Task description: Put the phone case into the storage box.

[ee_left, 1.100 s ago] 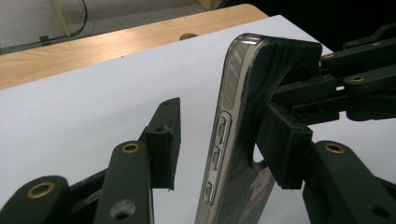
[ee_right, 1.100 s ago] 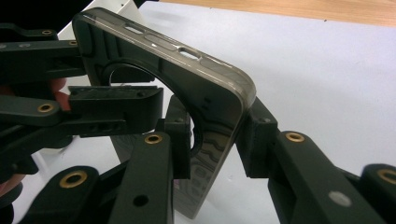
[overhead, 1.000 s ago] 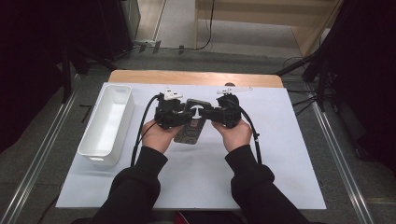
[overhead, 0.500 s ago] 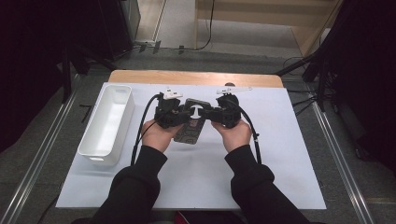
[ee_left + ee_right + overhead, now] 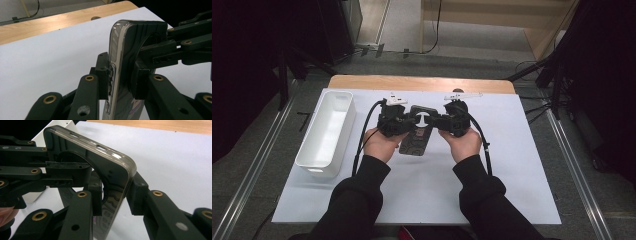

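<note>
Left tongs (image 5: 120, 80): you've just been closing them; they now clamp the phone case (image 5: 125, 62).
Right tongs (image 5: 113, 192): you grip the same case.

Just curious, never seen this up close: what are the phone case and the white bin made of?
Phone case: probably soft clear plastic over a dark patterned back; its glossy, see-through rim catches light. White bin: likely hard moulded plastic, smooth with a slight sheen.

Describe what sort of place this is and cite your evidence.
Probably a recording lab or workshop: a wooden table under a white sheet, metal floor rails, loose cables on grey carpet.
</note>
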`<act>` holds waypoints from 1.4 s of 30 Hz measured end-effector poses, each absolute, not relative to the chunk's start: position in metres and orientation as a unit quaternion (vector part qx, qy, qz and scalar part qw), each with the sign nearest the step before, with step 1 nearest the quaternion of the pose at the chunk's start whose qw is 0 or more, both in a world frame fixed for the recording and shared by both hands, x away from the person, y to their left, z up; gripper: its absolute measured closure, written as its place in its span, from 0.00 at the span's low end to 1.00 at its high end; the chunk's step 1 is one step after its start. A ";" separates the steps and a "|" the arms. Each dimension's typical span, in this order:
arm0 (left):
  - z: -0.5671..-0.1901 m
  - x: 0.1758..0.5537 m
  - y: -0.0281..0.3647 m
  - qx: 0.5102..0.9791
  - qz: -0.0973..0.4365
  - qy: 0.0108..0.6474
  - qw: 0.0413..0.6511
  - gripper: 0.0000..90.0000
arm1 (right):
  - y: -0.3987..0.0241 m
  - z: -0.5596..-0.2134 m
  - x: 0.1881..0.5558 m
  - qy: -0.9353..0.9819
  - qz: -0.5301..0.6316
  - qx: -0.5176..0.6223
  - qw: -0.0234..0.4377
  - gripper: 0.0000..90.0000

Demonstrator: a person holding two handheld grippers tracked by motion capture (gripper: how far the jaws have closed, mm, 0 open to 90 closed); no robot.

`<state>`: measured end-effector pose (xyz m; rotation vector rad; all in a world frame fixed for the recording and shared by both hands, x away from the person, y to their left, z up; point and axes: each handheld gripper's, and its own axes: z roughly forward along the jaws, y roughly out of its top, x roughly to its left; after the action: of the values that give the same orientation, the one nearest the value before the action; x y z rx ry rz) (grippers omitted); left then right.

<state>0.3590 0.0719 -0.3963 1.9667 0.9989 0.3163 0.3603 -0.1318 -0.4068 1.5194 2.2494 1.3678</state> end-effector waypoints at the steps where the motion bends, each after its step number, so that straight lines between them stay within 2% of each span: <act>1: -0.396 0.359 0.072 0.792 0.127 0.402 0.441 0.81 | -0.132 -0.407 0.360 0.738 0.450 0.500 0.052 0.75; 28: -0.394 0.359 0.074 0.794 0.117 0.398 0.445 0.82 | -0.132 -0.406 0.359 0.742 0.455 0.489 0.057 0.70; 32: -0.393 0.360 0.075 0.793 0.117 0.399 0.445 0.82 | -0.131 -0.405 0.358 0.746 0.454 0.483 0.059 0.65; 36: -0.392 0.361 0.077 0.791 0.115 0.401 0.447 0.83 | -0.130 -0.405 0.356 0.748 0.458 0.478 0.054 0.54; 42: -0.392 0.361 0.078 0.790 0.114 0.402 0.450 0.83 | -0.131 -0.406 0.356 0.752 0.457 0.472 0.047 0.51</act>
<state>0.3613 0.0779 -0.3919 1.9527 0.9936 0.2814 0.3557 -0.1314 -0.4059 1.4408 2.2937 1.3946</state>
